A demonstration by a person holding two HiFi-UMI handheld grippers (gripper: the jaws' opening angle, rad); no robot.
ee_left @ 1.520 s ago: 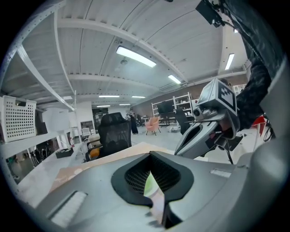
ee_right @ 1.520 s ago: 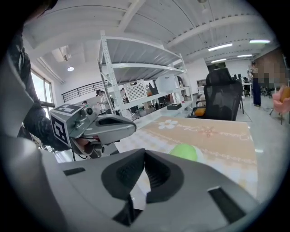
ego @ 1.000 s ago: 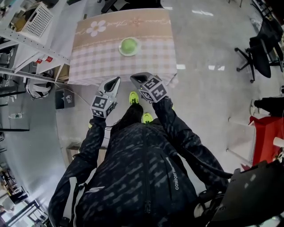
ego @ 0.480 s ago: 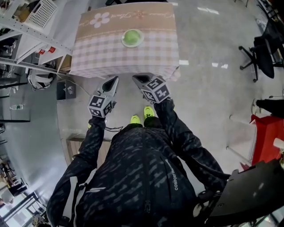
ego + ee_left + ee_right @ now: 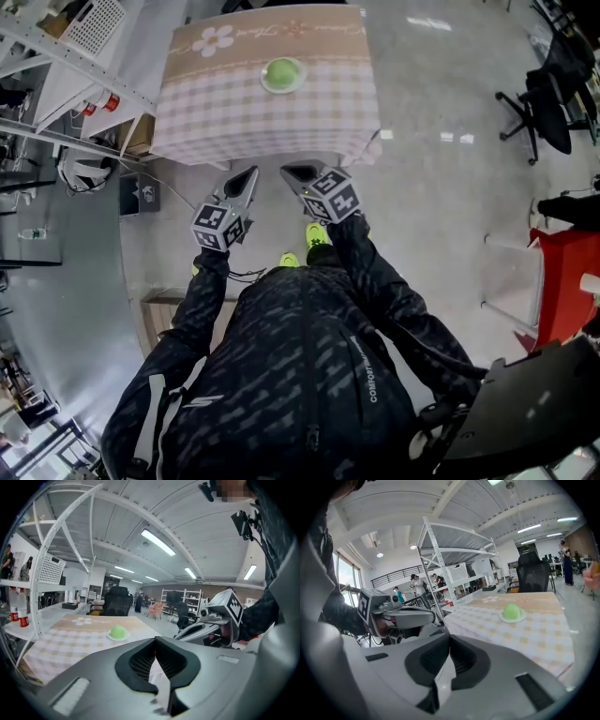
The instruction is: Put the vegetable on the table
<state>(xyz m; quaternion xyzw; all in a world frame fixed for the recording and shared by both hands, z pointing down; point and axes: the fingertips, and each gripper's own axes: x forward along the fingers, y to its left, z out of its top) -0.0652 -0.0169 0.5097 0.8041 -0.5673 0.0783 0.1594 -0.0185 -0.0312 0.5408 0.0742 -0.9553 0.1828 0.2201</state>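
Observation:
A round green vegetable [image 5: 283, 72] lies on a small white plate [image 5: 283, 86] in the middle of a table with a pink checked cloth [image 5: 225, 122]. In the head view both grippers hover over the floor just short of the table's near edge. My left gripper [image 5: 248, 175] and my right gripper [image 5: 290, 172] are side by side, both shut and empty. The left gripper view shows the vegetable [image 5: 118, 631] beyond its own closed jaws, with the right gripper [image 5: 206, 623] beside it. In the right gripper view the vegetable [image 5: 512, 611] sits ahead and the left gripper [image 5: 410, 616] to the left.
A white metal shelf rack [image 5: 66, 66] with red-capped bottles [image 5: 103, 103] stands left of the table. A dark box [image 5: 137, 202] sits on the floor below it. Black office chairs [image 5: 551, 103] and a red object [image 5: 562, 291] are at the right. The person's feet [image 5: 314, 236] are below the grippers.
The table and plate have slid up the head view. Both grippers, which reached the table's near edge before, now sit a little back from it. Both stay shut.

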